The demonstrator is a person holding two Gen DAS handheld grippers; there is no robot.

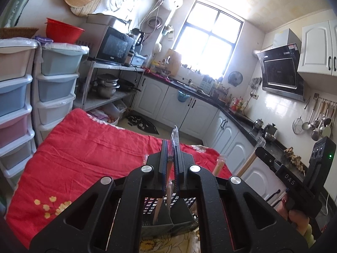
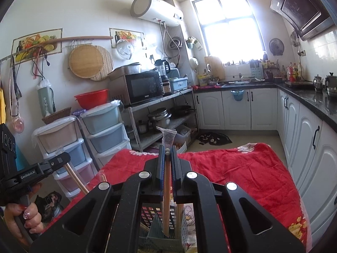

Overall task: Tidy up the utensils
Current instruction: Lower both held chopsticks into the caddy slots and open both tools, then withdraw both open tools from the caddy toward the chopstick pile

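Note:
My left gripper [image 1: 171, 147] is shut on a pair of wooden chopsticks in a clear plastic sleeve [image 1: 174, 136], whose sleeve tip sticks up past the fingertips. My right gripper [image 2: 167, 150] is shut on another sleeved pair of chopsticks [image 2: 167, 181], standing upright. Both pairs hang over a slotted plastic utensil basket [image 2: 185, 229], which also shows in the left wrist view [image 1: 185, 204], on the red-covered table [image 2: 242, 172]. The right gripper [image 1: 261, 149] appears at the right of the left wrist view, the left gripper [image 2: 63, 160] at the left of the right wrist view.
Plastic drawer towers [image 1: 54, 86] stand left of the table. A metal rack [image 2: 160, 113] with a microwave and pots is behind it. White cabinets with a black counter [image 2: 305, 101] run along the right. A dark mat [image 2: 212, 138] lies on the floor.

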